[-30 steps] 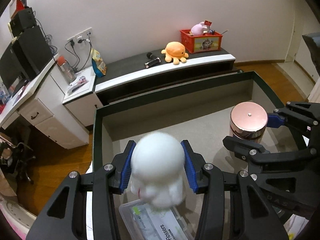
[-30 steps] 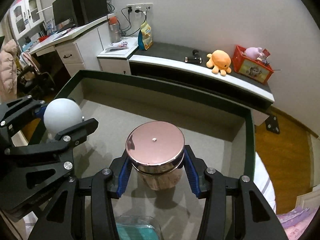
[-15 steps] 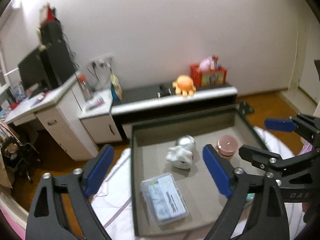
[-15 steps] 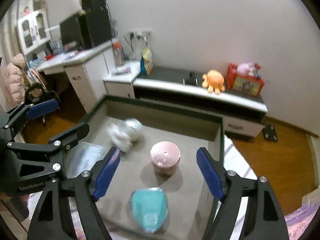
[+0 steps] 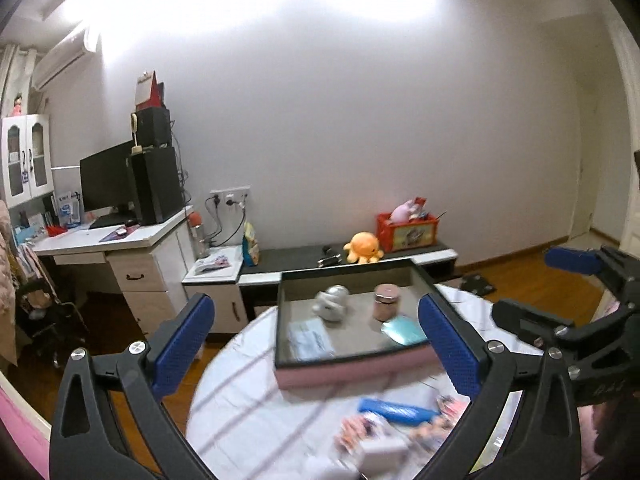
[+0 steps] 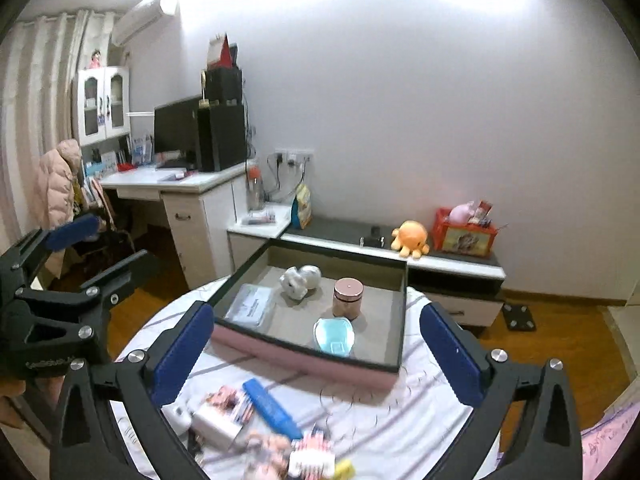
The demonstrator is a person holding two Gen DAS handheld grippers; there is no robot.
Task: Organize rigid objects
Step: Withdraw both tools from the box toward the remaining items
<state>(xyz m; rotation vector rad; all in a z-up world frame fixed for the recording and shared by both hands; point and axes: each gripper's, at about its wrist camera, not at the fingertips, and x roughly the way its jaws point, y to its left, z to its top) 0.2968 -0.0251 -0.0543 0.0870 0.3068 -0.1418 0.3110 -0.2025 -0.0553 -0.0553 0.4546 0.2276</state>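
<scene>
A pink box with a dark rim (image 6: 304,362) (image 5: 352,374) stands on the round table. Inside lie a white figurine (image 6: 300,280) (image 5: 332,306), a pink-lidded jar (image 6: 348,298) (image 5: 386,302), a teal case (image 6: 334,336) (image 5: 402,330) and a clear plastic box (image 6: 252,306) (image 5: 310,338). My left gripper (image 5: 316,340) is open and empty, held back above the table's near side. My right gripper (image 6: 316,344) is open and empty, also back from the box. Each gripper shows in the other's view: the right one (image 5: 560,292) and the left one (image 6: 96,240).
A blue tube (image 6: 272,404) (image 5: 396,410), a white packet (image 6: 218,420) and several small printed packs (image 6: 308,452) lie on the striped tablecloth (image 6: 400,420) in front of the box. Behind stand a low cabinet with an orange plush (image 6: 410,238) and a desk (image 6: 180,184).
Both grippers let go of the figurine and the jar inside the box, opened wide, and pulled up and back. The whole box and the table's loose items are now in view.
</scene>
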